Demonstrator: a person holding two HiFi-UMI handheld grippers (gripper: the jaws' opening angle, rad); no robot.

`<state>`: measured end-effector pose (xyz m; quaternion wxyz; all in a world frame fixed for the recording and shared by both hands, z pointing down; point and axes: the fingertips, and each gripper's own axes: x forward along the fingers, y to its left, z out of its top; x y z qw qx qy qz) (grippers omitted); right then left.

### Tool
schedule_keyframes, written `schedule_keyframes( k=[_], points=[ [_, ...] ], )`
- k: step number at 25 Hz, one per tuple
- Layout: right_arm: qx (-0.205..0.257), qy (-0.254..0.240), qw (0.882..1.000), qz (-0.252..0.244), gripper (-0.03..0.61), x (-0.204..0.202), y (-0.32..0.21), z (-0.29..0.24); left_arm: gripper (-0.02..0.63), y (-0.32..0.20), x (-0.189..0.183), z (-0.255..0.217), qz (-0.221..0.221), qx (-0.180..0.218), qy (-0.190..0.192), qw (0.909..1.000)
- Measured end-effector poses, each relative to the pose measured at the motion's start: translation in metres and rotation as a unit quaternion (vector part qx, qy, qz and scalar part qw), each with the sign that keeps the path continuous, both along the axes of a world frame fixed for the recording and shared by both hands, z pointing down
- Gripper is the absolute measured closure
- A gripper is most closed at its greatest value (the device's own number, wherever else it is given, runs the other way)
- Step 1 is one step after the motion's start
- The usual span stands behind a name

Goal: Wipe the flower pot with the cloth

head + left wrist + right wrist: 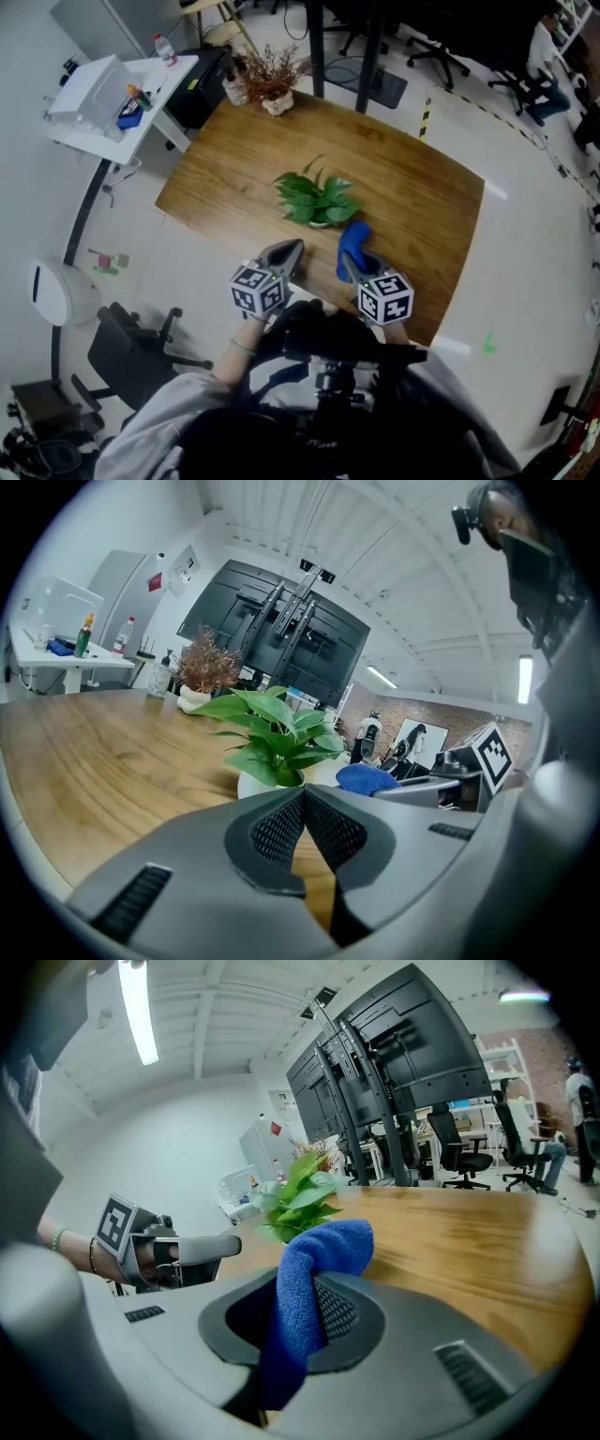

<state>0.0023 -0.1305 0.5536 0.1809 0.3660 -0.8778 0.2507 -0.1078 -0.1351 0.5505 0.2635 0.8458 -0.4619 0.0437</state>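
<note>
The left tongs (302, 797) are fully closed, tips meeting, with nothing between them. They are held over the brown wooden desk (422, 192), on the near side of the white flower pot (320, 223). The right tongs (300, 1309) are clamped on the blue terry cloth (323, 1246), which folds over their tips just beside the pot. The pot stands upright, carrying green leaves. Beyond it, a dried reddish plant (272, 75) stands at the desk's far edge.

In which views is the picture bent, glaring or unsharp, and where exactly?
Head view: mild wide-angle bend, the wooden table's edges curve; even light. Left gripper view: strong fisheye, black corners; the potted plant is sharp. Right gripper view: same fisheye; a ceiling lamp glares white; the blue cloth is sharp.
</note>
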Motion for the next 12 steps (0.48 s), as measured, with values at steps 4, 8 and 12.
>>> schedule_keyframes(
  k=[4, 8, 12],
  points=[
    [0.001, 0.0, 1.0, 0.003, 0.517, 0.003, 0.006, -0.001, 0.606, 0.005, -0.001, 0.002, -0.004, -0.002, 0.005, 1.0],
    [0.004, 0.0, 1.0, 0.006, 0.517, 0.006, 0.01, -0.003, 0.606, 0.008, 0.001, 0.001, -0.005, -0.003, 0.008, 0.9999],
    [0.002, 0.004, 1.0, 0.005, 0.517, 0.006, 0.017, 0.001, 0.606, 0.014, 0.001, 0.004, -0.005, -0.005, 0.009, 0.9999]
  ],
)
